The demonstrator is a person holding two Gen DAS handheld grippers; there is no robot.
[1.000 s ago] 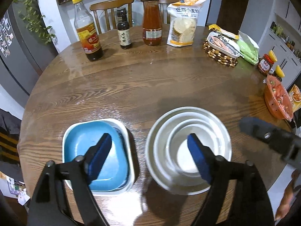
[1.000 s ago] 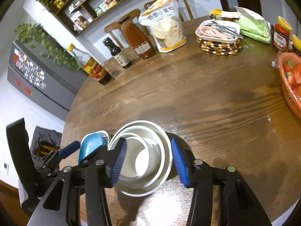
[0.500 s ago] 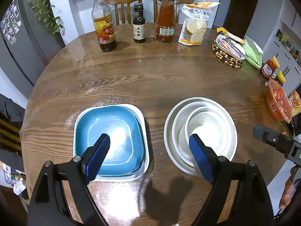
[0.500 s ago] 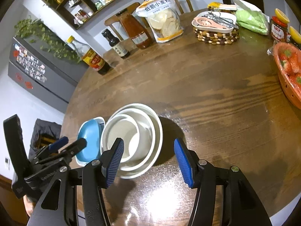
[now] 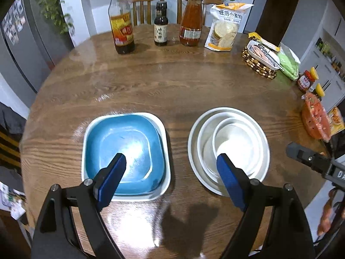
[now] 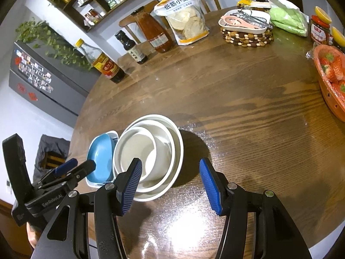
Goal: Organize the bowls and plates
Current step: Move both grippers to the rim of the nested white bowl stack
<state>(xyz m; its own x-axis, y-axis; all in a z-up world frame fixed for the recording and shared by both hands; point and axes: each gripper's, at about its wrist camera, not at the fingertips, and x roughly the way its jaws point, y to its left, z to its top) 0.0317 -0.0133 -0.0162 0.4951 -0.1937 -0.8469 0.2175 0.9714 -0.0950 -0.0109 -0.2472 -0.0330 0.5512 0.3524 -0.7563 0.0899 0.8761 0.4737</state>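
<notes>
Looking down from the left wrist, the left claw (image 5: 171,166) was spread wide with nothing between its blue pads, hanging over the gap between the two stacks. On the left sat the blue square dish (image 5: 126,149), nested inside a white square dish (image 5: 165,129) on the round wooden surface (image 5: 172,82). Just beside it to the right was the stack of white round bowls (image 5: 229,149), three nested, smallest on top. Further right, the right claw (image 6: 170,180) was about half open and empty too, hovering by the near right edge of the bowls without touching them. Along the far edge stood three bottles (image 5: 160,27) and a flour bag (image 5: 225,30), and a red strawberry basket (image 6: 330,79) sat way off right.
</notes>
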